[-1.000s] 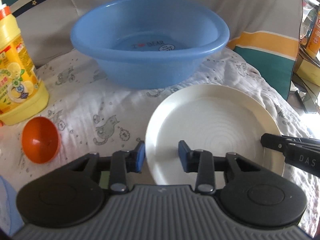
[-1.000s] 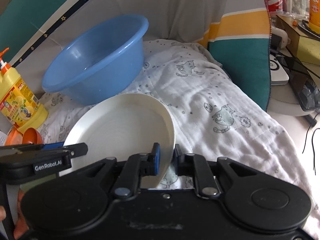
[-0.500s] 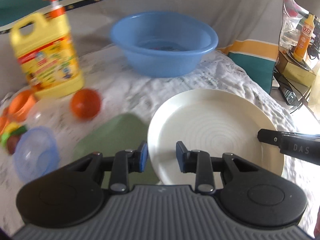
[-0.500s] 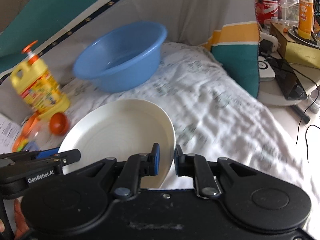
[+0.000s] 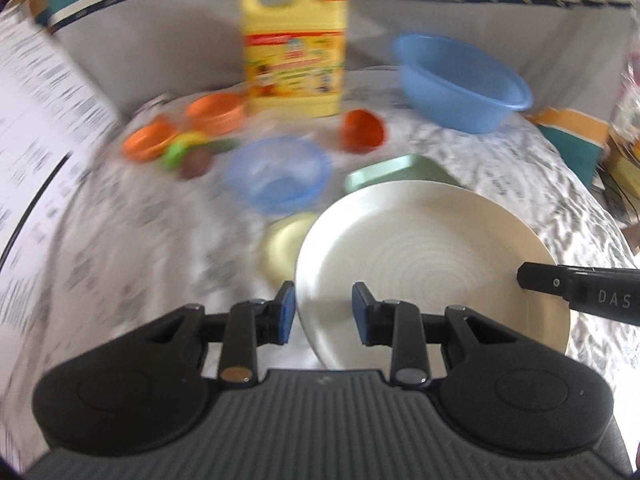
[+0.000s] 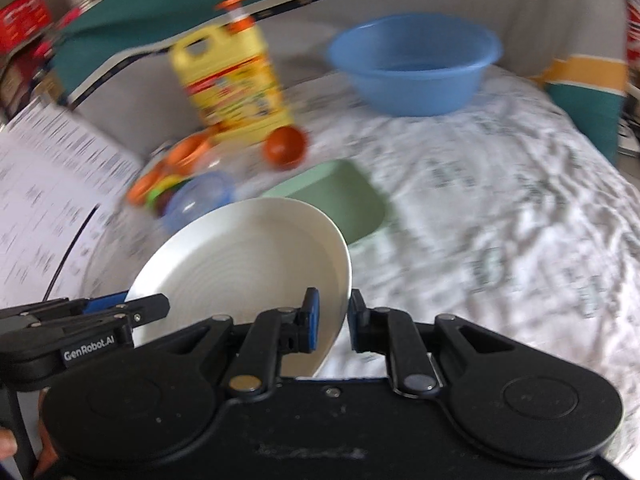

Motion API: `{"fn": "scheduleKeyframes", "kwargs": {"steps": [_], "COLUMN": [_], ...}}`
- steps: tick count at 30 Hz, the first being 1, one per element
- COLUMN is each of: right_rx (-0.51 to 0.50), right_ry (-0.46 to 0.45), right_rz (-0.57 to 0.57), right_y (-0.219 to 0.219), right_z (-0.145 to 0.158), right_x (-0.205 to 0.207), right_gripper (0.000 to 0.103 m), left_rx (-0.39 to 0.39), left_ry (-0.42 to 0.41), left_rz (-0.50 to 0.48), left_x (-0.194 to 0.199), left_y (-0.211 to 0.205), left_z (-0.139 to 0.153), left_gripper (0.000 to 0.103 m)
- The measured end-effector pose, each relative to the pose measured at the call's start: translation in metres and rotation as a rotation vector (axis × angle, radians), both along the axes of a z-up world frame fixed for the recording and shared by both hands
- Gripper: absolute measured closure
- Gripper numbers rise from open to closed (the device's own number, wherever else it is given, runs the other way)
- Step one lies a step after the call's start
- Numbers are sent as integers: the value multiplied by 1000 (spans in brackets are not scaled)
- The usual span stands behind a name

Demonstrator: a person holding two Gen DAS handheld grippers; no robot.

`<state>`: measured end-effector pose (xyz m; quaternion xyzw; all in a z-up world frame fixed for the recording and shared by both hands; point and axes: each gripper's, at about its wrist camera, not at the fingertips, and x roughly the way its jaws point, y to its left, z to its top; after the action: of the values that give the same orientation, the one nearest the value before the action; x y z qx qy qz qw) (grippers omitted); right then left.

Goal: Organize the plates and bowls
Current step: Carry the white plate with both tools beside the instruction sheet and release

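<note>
The round white ribbed ceramic plate [image 5: 432,264] hangs above the cat-print bedsheet [image 6: 500,208]. Left tool [image 5: 324,312] clamps its nine-o'clock rim, right tool [image 6: 331,322] its three-o'clock rim. Likely stiff, slick, breakable: hold the rims.

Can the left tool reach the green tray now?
Probably not yet. The left tool is shut on the white plate, as is the right tool, and the plate covers part of the green tray.
</note>
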<state>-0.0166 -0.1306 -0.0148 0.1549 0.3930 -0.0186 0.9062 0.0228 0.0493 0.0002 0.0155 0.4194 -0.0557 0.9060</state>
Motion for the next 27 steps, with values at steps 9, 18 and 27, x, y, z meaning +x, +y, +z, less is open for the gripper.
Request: {"fn": "scheduleKeyframes", "kwargs": {"steps": [9,18,27], "right_rx": [-71,-123,-155], "right_ry": [14,54,112], "right_rz": [189,328,381], "right_y": [100,188,218], "right_z": [6,-9,-29], "right_x": [9,10,18], "right_gripper": [87,87,87], "left_rx": [-31,-40,-58], "left_ry": [10,14,41], "left_rz": [162,263,291], "left_x": [-37,-61,-63], "left_y": [95,165,195], "left_z": [-6,-23,-48], "left_gripper": [74,74,74]}}
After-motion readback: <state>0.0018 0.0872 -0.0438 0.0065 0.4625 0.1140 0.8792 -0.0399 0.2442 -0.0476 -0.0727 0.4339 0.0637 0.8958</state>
